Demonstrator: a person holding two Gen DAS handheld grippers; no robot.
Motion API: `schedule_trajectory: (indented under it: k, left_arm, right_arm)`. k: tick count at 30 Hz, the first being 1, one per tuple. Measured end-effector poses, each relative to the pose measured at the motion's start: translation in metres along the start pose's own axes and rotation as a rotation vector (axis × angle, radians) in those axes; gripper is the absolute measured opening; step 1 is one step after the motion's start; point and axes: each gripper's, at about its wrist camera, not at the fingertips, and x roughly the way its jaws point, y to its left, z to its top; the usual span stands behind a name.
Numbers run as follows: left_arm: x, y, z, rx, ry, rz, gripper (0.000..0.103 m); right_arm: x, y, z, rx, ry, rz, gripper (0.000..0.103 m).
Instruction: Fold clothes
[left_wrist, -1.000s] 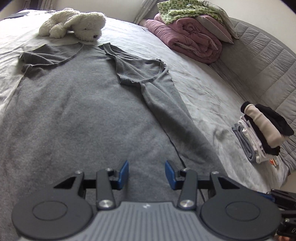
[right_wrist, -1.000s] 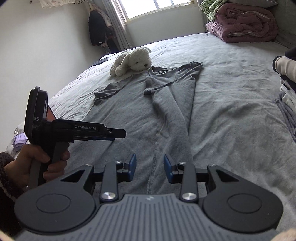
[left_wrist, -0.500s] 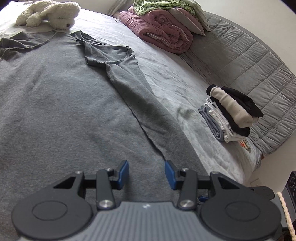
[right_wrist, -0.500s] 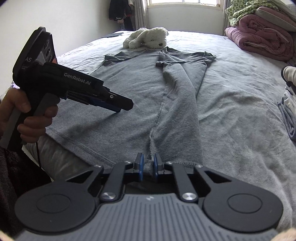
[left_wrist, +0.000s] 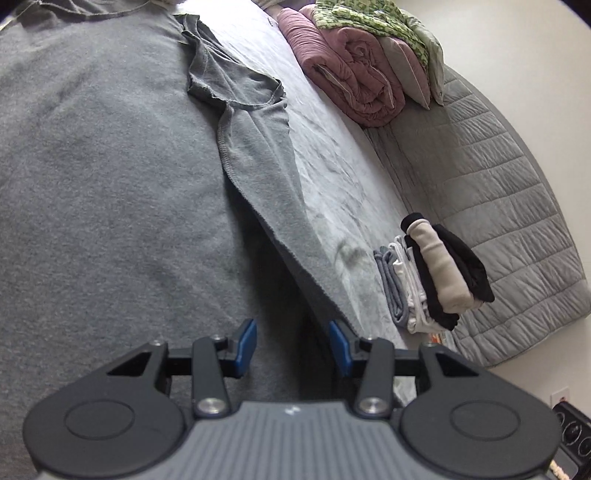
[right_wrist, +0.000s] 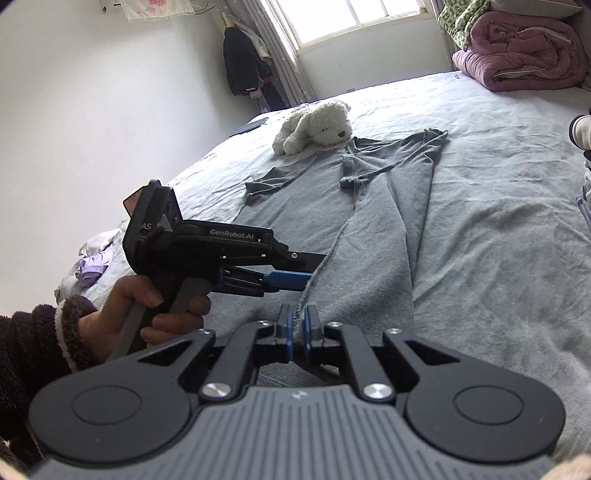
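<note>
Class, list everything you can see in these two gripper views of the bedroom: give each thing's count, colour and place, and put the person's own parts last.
shirt: one, grey, spread on the bed, right side folded over.
bed: one, grey sheet.
toy dog: one, white, beyond the collar.
quilt: one, pink, rolled at the headboard.
folded clothes: one stack, mixed colours, bed edge.
coat: one, dark, by the window.
left gripper: black, blue pads, open over the hem.
right gripper: just closed on the hem.
hand: one, holding the left gripper.
</note>
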Motion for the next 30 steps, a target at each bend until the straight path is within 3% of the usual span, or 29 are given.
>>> schedule_trajectory:
  k: [7,14,15,16,17,20,25,30]
  left_arm:
    - [-0.006,0.006,0.008,-0.097,-0.057,-0.062,0.044]
    - [-0.01,0.011,0.011,-0.094,-0.077,-0.006,0.044]
    - [-0.011,0.011,0.012,-0.089,-0.081,-0.001,0.042]
    - [-0.011,0.01,0.012,-0.079,-0.084,0.006,0.031]
    - [-0.011,0.009,0.013,-0.063,-0.085,0.018,0.022]
    - [-0.012,0.001,0.013,0.017,-0.09,0.084,0.01]
    - [-0.017,-0.01,0.013,0.171,-0.128,0.22,0.009]
    - [-0.017,-0.006,0.012,0.233,-0.121,0.303,0.009]
  right_arm:
    - [0.007,0.01,0.007,-0.008,0.007,0.052,0.008]
    - [0.018,0.021,0.011,-0.016,0.029,0.104,0.008]
    - [0.02,0.022,0.012,-0.016,0.034,0.109,0.008]
    - [0.021,0.023,0.012,-0.015,0.038,0.115,0.008]
    - [0.022,0.024,0.012,-0.015,0.044,0.118,0.008]
    - [0.029,0.027,0.011,-0.017,0.065,0.124,0.008]
    - [0.048,0.03,0.004,-0.007,0.112,0.132,0.008]
    - [0.078,0.033,-0.007,-0.003,0.19,0.131,0.009]
